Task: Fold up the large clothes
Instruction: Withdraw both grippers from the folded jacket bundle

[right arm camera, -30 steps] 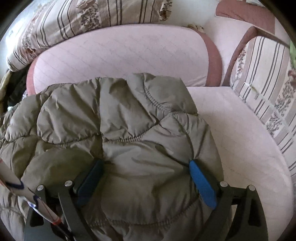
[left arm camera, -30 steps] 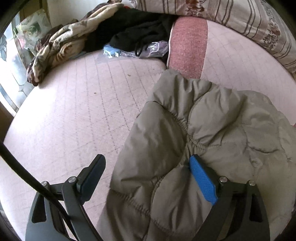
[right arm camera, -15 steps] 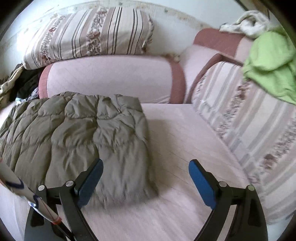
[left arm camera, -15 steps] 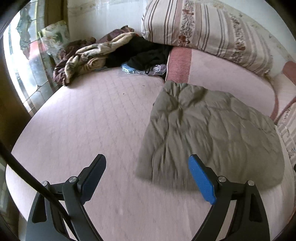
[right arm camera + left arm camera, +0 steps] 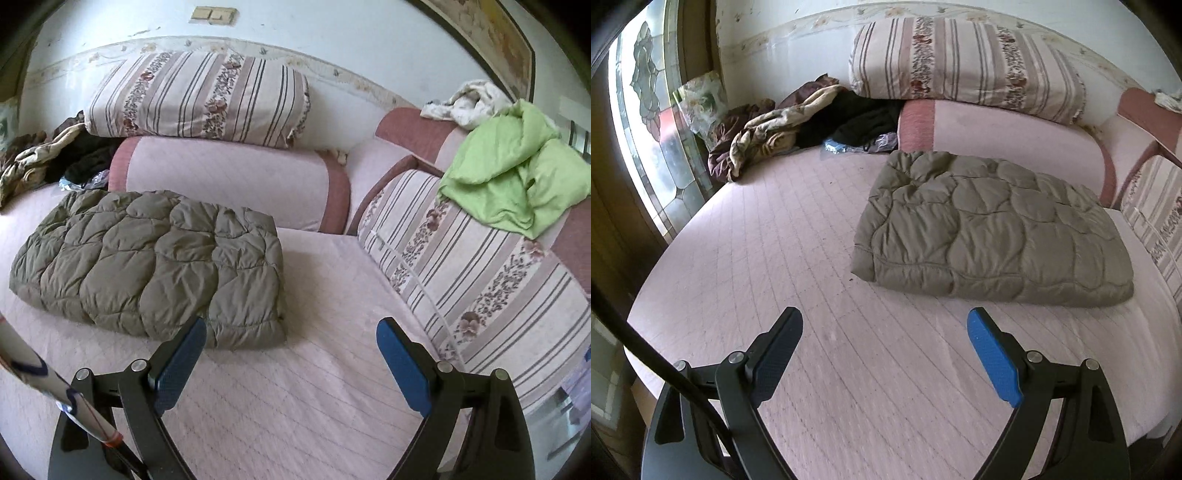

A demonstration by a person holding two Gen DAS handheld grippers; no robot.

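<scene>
Though folded, jacket lengthwise w/ backrest.

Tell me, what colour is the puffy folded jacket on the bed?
The folded jacket is a dull olive-khaki green all over, with quilted stitching. The left wrist view shows it best.

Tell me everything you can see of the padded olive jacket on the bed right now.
The jacket is olive-brown, puffy and quilted in curved stitched panels, of a slightly shiny fabric. It lies folded into a thick, roughly rectangular bundle; no sleeves or zip show. It rests flat on the pink bedcover, its far edge at or near the pink bolster. Both grippers, the left and the right, are open and clear of it.
</scene>
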